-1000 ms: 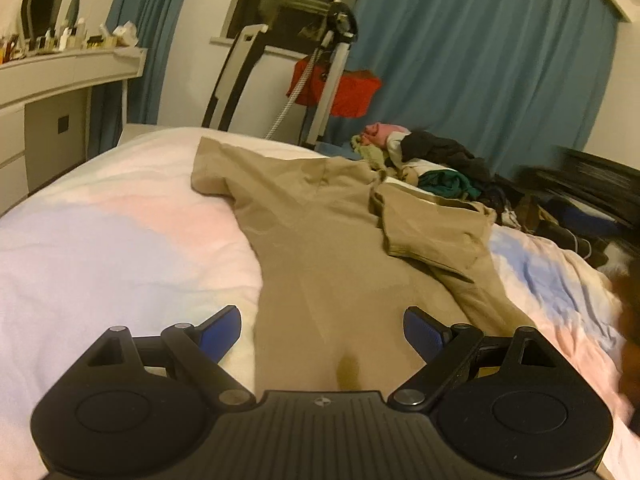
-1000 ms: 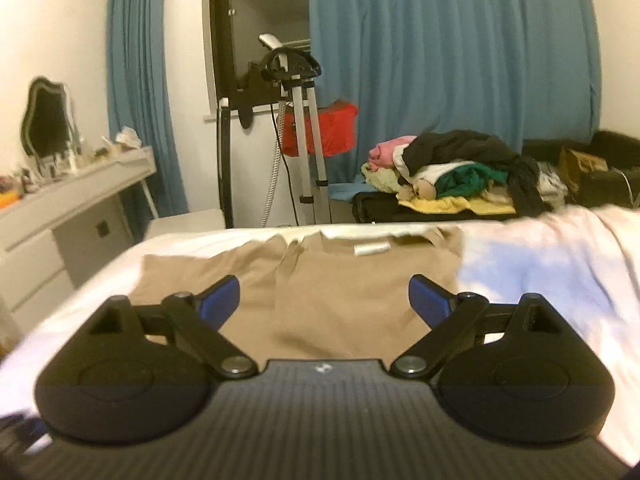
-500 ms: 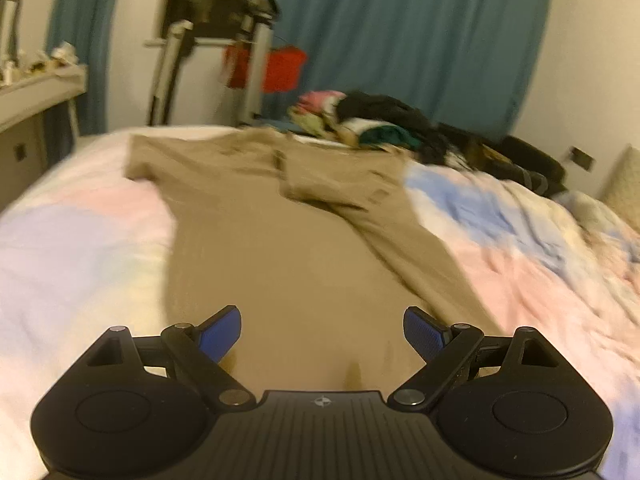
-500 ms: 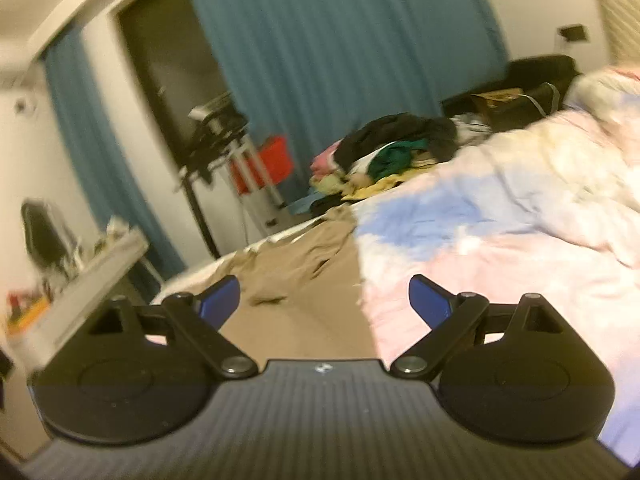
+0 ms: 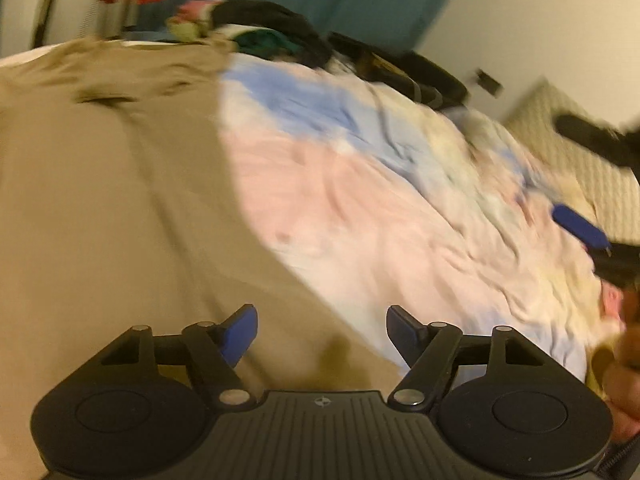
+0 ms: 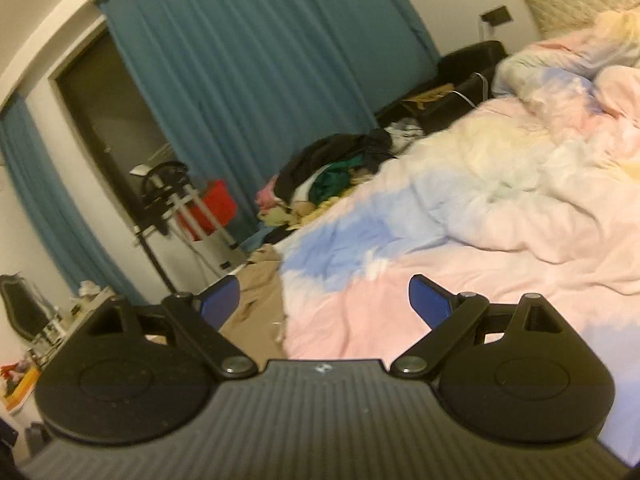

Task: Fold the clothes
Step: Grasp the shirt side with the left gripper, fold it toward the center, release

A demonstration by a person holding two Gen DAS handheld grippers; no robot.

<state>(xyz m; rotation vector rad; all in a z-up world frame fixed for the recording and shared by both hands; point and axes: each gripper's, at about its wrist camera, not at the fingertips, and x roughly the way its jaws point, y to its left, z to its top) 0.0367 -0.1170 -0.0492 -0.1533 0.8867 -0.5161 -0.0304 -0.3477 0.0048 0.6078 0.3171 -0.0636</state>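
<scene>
A tan shirt (image 5: 100,184) lies spread flat on the pastel duvet (image 5: 360,200), filling the left of the left wrist view. My left gripper (image 5: 322,330) hovers over the shirt's right hem edge; its jaws are closing and no cloth sits between the blue pads. In the right wrist view only a strip of the tan shirt (image 6: 256,292) shows, beside my right gripper (image 6: 324,300), which is open over the pink part of the duvet (image 6: 440,240) with nothing in it. One blue fingertip (image 5: 580,226) of the right gripper shows at the right edge of the left wrist view.
A pile of mixed clothes (image 6: 332,172) sits at the far side of the bed, before teal curtains (image 6: 260,80). A stand with a red item (image 6: 214,204) is near the wall. A dresser (image 6: 48,328) is at the left. A hand (image 5: 624,380) shows at the right.
Both views have swung right, away from the shirt's collar toward the bare duvet. The left gripper's jaws have narrowed. The right gripper has rolled and the shirt has slid to its left edge.
</scene>
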